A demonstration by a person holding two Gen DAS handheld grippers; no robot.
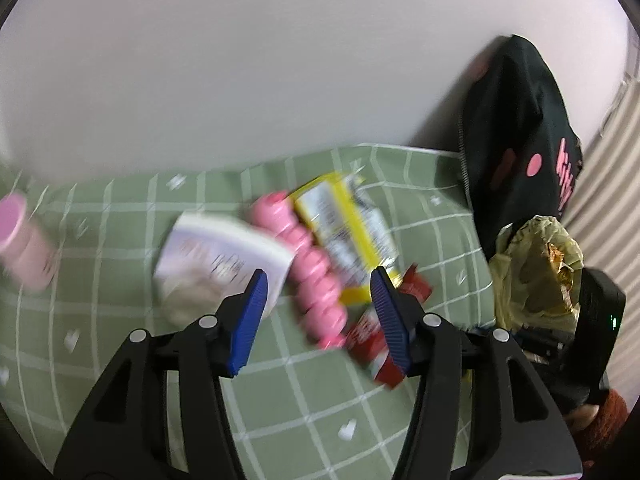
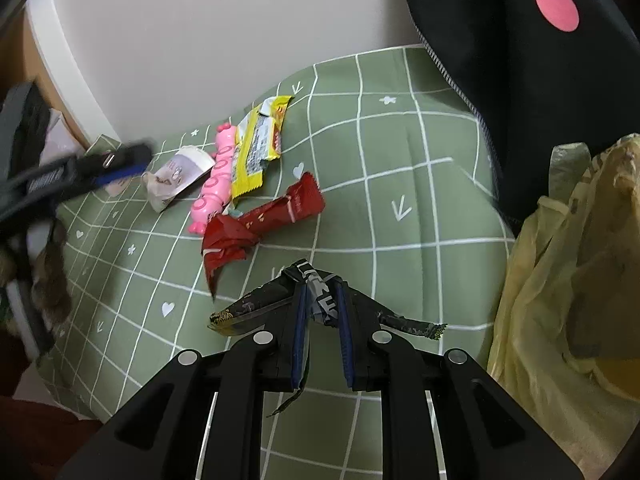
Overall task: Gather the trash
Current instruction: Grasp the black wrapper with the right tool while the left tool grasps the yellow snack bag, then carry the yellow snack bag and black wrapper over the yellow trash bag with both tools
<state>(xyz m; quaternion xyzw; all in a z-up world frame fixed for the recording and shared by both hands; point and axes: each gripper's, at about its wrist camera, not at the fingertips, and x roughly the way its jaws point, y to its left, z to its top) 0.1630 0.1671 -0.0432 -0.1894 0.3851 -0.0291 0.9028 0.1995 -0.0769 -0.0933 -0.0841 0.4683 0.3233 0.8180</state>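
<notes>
On the green checked cloth [image 2: 400, 168] lie a red wrapper [image 2: 264, 220], a yellow wrapper [image 2: 258, 148], a white packet [image 2: 176, 176] and a pink caterpillar toy [image 2: 218, 178]. My right gripper [image 2: 321, 286] is shut on a crumpled black wrapper [image 2: 256, 308], whose ends stick out on both sides of the jaws. My left gripper [image 1: 319, 276] hangs open over the pink toy [image 1: 304, 256], between the white packet [image 1: 216, 260] and the yellow wrapper [image 1: 344, 224]. Nothing is pressed between its pads. The red wrapper [image 1: 376, 344] sits partly behind its right finger.
A yellowish plastic bag [image 2: 568, 280] stands open at the right edge of the cloth, against a black bag with pink dots [image 2: 520, 60]. A pink cylinder [image 1: 20, 240] lies at the far left. A pale wall runs along the back of the cloth.
</notes>
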